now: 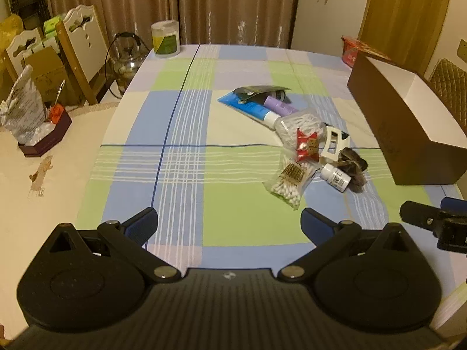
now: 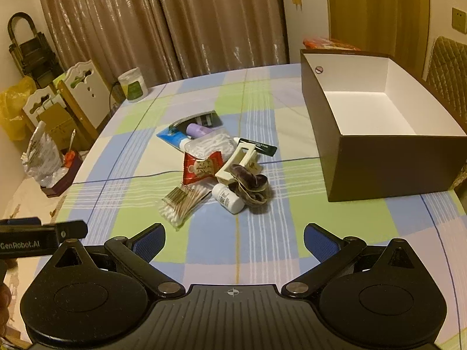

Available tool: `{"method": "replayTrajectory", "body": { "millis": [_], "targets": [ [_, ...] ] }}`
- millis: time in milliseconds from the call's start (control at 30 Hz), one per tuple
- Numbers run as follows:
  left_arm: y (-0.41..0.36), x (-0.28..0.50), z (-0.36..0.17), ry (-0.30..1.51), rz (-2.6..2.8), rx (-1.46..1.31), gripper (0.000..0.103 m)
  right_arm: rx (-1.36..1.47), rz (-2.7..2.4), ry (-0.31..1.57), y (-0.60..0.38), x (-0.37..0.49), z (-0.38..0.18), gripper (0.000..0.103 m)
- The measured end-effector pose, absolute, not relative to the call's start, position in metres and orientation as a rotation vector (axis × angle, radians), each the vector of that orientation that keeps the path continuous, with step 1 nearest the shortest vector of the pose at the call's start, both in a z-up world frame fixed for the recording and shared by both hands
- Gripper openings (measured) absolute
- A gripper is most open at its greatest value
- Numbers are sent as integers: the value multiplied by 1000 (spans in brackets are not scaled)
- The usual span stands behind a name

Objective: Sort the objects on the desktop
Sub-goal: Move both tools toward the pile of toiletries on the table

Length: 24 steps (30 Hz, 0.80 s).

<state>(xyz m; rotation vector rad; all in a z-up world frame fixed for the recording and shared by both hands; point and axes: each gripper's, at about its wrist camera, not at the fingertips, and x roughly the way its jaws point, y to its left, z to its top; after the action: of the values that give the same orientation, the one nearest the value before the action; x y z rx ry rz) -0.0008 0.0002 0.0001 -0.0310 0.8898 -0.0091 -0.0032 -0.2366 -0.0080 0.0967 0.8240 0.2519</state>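
On the checked tablecloth (image 2: 204, 248), beside an empty box (image 2: 364, 110) | small items (image 2: 221, 163) piled | both grippers (image 1: 229, 224) (image 2: 233, 239) spread wide, holding nothing | cotton-swab bag (image 2: 182, 201) looks light, crinkly, slippery: pinch its edge.

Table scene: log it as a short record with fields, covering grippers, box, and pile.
left gripper: open, holding nothing, above the tablecloth
right gripper: open, holding nothing
box: brown outside, white inside, nothing in it, right of the pile
pile: cotton swab bag, red snack packet, white hair claw, small white bottle, brown scrunchie, purple bottle
sorting: not begun
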Motion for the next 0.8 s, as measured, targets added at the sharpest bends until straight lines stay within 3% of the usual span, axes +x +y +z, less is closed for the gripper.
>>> {"method": "replayTrajectory", "body": {
  "millis": [800],
  "targets": [
    [26,10,-15,928,-22,-68,102,-49,238,767,-218,3,-10,103]
  ]
}}
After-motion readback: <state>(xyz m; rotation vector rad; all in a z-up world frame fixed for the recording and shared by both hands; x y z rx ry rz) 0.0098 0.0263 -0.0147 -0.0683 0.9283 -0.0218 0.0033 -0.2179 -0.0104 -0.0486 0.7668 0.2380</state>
